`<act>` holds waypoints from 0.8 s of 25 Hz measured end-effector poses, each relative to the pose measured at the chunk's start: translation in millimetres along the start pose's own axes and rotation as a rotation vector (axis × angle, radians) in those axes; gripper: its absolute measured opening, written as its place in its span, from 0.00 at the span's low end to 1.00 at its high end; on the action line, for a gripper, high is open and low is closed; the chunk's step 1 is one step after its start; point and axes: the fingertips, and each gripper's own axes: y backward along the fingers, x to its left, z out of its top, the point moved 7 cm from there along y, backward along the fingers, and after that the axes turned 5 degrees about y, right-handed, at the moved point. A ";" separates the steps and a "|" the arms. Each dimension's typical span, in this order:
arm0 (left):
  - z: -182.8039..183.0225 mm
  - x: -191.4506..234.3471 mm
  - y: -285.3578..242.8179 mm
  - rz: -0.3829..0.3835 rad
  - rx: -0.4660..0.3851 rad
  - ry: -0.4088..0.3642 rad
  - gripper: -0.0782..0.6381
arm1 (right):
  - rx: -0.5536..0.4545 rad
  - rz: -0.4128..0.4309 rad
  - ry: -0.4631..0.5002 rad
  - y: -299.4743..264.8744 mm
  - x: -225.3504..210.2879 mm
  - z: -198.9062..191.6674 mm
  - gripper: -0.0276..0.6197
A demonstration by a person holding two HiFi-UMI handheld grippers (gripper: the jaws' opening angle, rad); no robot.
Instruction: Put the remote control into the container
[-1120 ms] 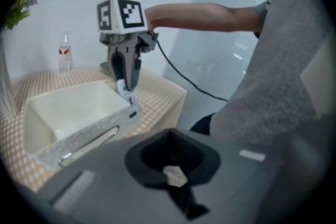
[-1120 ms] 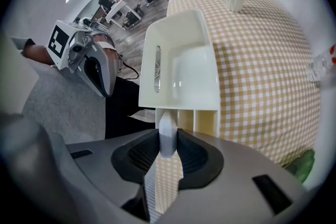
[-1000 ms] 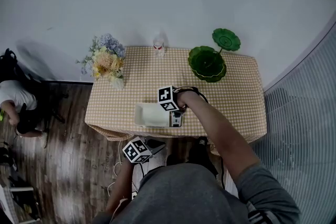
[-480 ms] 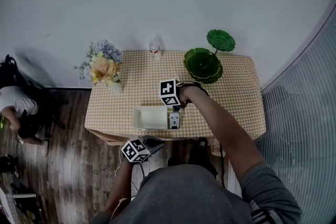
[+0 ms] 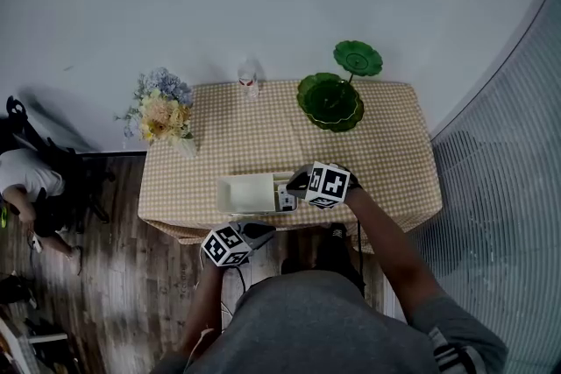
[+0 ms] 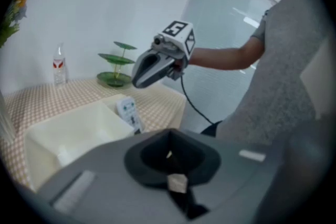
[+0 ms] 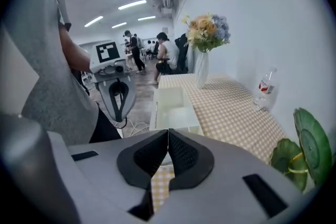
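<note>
The right gripper (image 5: 294,182) has its two dark ribbed jaws pressed flat together with nothing between them, as the right gripper view shows (image 7: 168,132). A bare forearm in a grey sleeve carries it in from the near right. It tilts downward over the end of the shallow cream rectangular plastic container (image 5: 223,193) that lies closest to it, clear of the rim.

The left gripper (image 5: 266,231) is also closed and empty (image 6: 169,152). It is held low, on the near side of the container and off the front edge of the table, close to the person's body, aimed up toward the container.

The white remote control with small buttons (image 5: 287,200) stands tilted at the container's end under the right gripper, its top above the rim (image 6: 128,112). Whether its foot rests inside the wall or just outside it cannot be told. The rest of the container's pale interior (image 6: 79,131) looks bare.

The container sits near the front edge of a table covered in a beige checked cloth (image 5: 390,162). Beyond it, at the back edge:
- To the left, a bouquet of yellow and blue flowers in a white vase (image 5: 160,109).
- Straight behind, a clear plastic bottle with a red label (image 5: 249,81).
- To the right, a green leaf-shaped tiered dish (image 5: 331,101).

Well left of the container, a person crouches on the wooden floor (image 5: 22,179).
</note>
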 end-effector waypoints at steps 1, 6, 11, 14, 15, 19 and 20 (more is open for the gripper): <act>0.4 0.5 -0.8 -0.003 -0.003 0.001 0.11 | -0.037 0.002 -0.021 2.2 7.1 -2.4 0.07; 4.2 0.8 -4.0 -0.012 -0.013 0.003 0.11 | -0.158 0.013 -0.101 5.9 41.3 -10.6 0.07; 5.8 -1.5 -6.5 -0.026 -0.036 0.018 0.11 | -0.248 0.020 -0.195 -0.6 72.9 -23.1 0.07; 1.9 -4.2 -8.2 -0.035 -0.027 0.023 0.11 | -0.300 0.075 -0.282 -10.1 89.8 -37.9 0.07; 0.9 -4.8 -8.5 -0.037 -0.024 0.025 0.11 | -0.311 0.083 -0.306 -12.3 93.6 -42.5 0.07; -3.5 -6.4 -10.0 -0.044 -0.016 0.031 0.11 | -0.320 0.076 -0.349 -16.5 102.9 -55.0 0.07; -4.4 -6.5 -9.7 -0.044 -0.014 0.031 0.11 | -0.318 0.073 -0.348 -16.7 103.7 -55.1 0.07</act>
